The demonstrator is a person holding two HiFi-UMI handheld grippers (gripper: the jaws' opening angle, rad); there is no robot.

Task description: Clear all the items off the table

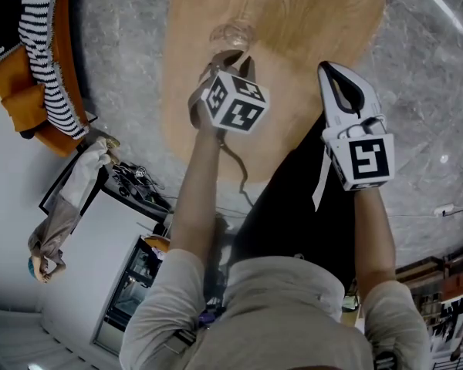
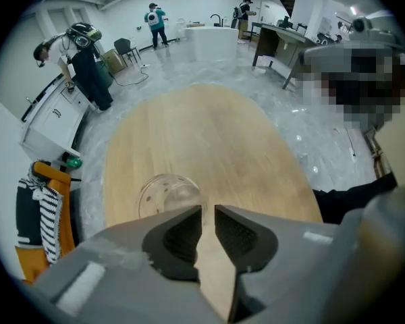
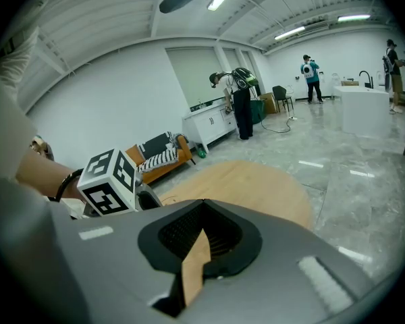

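Observation:
A clear drinking glass (image 1: 231, 33) stands on the oval wooden table (image 1: 293, 14), near its front edge. My left gripper (image 1: 230, 58) reaches it from the near side. In the left gripper view the glass (image 2: 163, 193) sits just past the left finger (image 2: 182, 238), and its right rim runs into the thin slit between the jaws, so my left gripper (image 2: 208, 214) looks pinched on the rim wall. My right gripper (image 1: 332, 69) is raised to the right of the glass, over the table's near edge. In its own view my right gripper (image 3: 201, 204) is shut with nothing in it.
An orange sofa (image 1: 38, 91) with striped cloth stands left of the table, and a white cabinet (image 1: 100, 245) is nearer me. Grey marble floor (image 1: 432, 68) surrounds the table. Several people stand far off by white counters (image 2: 209, 36).

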